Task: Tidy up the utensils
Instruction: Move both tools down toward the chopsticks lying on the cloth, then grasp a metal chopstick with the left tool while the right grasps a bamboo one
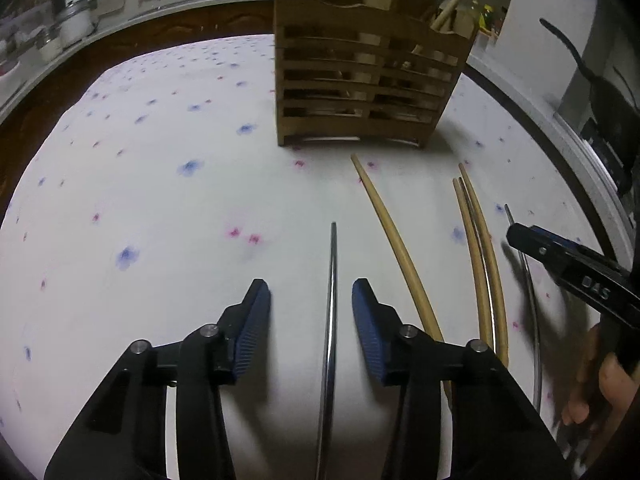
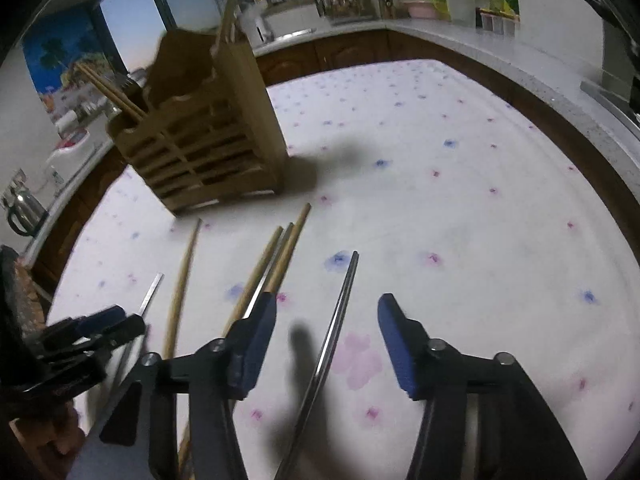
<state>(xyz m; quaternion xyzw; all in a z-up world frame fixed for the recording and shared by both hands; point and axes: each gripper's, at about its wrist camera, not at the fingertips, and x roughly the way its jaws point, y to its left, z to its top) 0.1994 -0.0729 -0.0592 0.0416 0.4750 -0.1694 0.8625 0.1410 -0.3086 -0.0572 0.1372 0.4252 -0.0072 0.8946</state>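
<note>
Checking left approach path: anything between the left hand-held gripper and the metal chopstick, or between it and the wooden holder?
Nothing visible. The metal chopstick lies between the open left hand-held gripper fingers; bare tablecloth runs to the wooden holder.

In the left wrist view, pale letters reading "DAS" are showing on the black body of the right tongs (image 1: pixel 516 236), stamped along the arm behind the tip and lying tilted with it. Nothing else is reading as text: marks on the far counter's bottles and on the wall picture are staying too small and blurred.
</note>
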